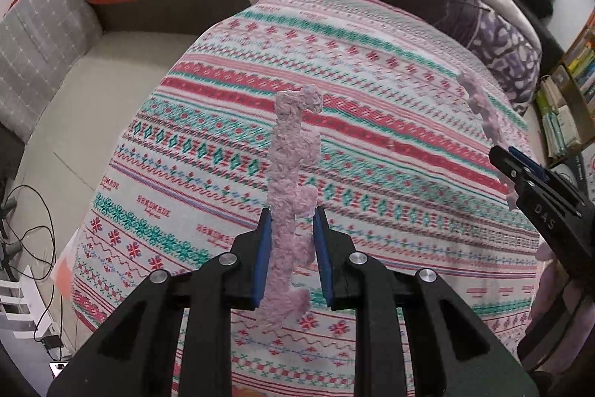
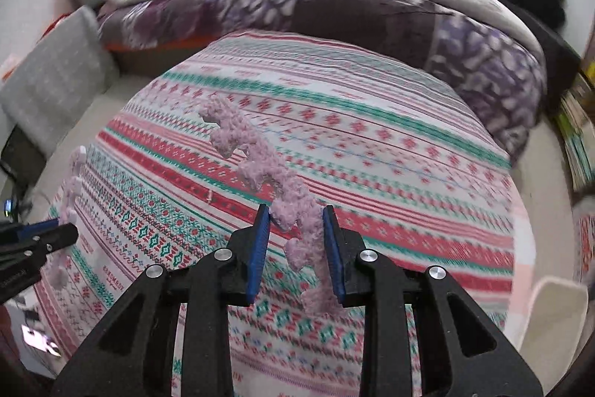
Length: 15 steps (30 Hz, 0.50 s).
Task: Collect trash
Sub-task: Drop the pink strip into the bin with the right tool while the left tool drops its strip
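A pale pink fuzzy strip with jagged, notched edges (image 1: 292, 181) is clamped between the blue pads of the left tool (image 1: 290, 261), standing up off the patterned red, green and white bedspread (image 1: 372, 144) below it. A second pink fuzzy strip (image 2: 267, 173) is pinched in the right tool (image 2: 296, 255) the same way. Both pieces seem collected; binning remains. Only a white open-topped container (image 2: 554, 319), lower right of the right tool, could serve; its contents are hidden.

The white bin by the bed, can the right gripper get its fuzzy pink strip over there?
Probably yes. The right gripper holds the pink strip above the bedspread, and nothing visible stands between it and the white bin at the bed's edge.
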Each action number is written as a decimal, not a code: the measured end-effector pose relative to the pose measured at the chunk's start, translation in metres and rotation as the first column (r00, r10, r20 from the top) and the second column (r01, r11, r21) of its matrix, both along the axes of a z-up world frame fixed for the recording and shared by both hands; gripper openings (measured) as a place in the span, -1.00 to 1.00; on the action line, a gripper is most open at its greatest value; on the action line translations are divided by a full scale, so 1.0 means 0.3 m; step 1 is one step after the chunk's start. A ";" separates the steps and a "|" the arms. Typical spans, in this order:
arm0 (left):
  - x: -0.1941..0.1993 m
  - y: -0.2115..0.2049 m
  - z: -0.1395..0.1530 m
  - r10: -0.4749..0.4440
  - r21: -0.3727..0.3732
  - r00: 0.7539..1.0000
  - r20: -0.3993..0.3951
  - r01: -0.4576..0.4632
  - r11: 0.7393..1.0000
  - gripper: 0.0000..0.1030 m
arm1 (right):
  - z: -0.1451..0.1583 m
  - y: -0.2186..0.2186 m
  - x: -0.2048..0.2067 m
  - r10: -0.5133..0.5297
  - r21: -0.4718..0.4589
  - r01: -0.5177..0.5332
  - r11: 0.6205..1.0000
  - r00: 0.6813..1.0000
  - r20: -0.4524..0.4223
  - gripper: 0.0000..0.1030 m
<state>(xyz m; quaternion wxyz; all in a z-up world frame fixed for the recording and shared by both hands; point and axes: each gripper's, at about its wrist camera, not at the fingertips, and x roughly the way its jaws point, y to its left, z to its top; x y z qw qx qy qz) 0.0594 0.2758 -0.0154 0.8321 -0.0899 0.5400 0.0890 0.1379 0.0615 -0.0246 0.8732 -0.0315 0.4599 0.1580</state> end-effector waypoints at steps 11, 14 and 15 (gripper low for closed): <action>0.024 -0.088 0.042 -0.036 -0.016 0.998 0.049 0.037 0.999 -0.56 | 0.025 -0.159 -0.052 -0.164 0.051 0.168 0.985 0.984 -0.068 -0.46; 0.025 -0.123 0.049 -0.055 -0.009 0.997 0.058 0.056 0.998 -0.56 | 0.029 -0.220 -0.076 -0.203 0.065 0.209 0.976 0.976 -0.083 -0.45; 0.025 -0.132 0.051 -0.060 -0.008 0.996 0.060 0.061 0.998 -0.56 | 0.029 -0.243 -0.085 -0.218 0.071 0.225 0.972 0.972 -0.090 -0.45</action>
